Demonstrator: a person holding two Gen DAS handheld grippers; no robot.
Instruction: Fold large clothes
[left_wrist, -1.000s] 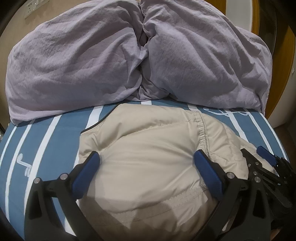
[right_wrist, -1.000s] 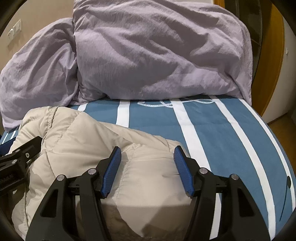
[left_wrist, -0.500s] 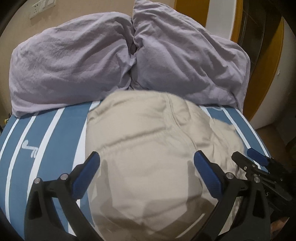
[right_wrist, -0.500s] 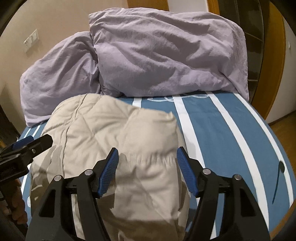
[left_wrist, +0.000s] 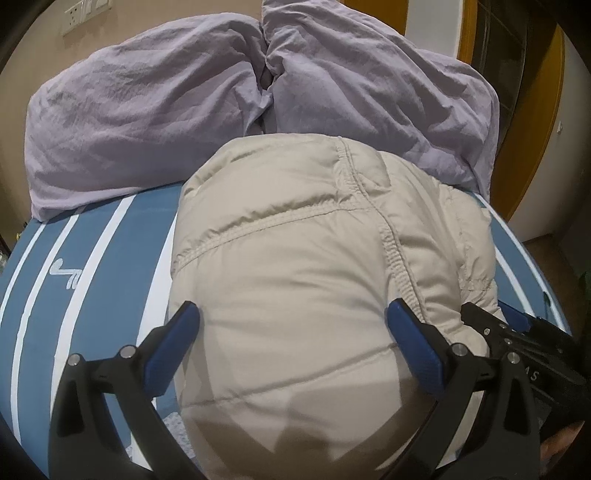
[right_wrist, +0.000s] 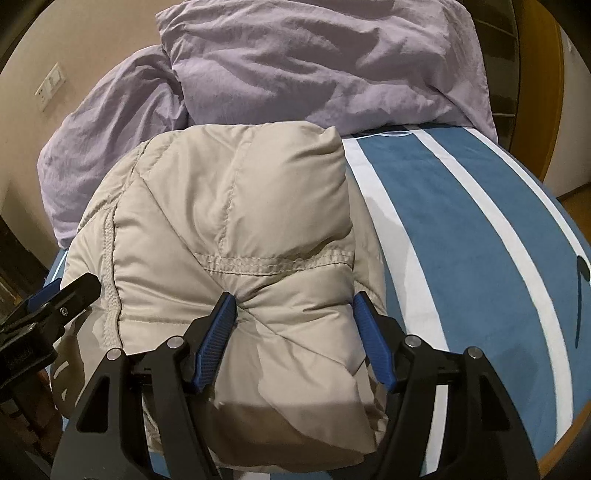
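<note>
A beige padded jacket (left_wrist: 295, 280) lies bunched and partly folded on the blue bed sheet with white stripes (right_wrist: 480, 236), near two lilac pillows (left_wrist: 147, 110) at the head of the bed. The left gripper (left_wrist: 291, 332) has its blue fingers spread wide, with the jacket bulging between them; I cannot tell if they press the cloth. The right gripper (right_wrist: 293, 325) has its fingers around a thick fold of the jacket, and the cloth wrinkles at the left pad (right_wrist: 218, 332).
</note>
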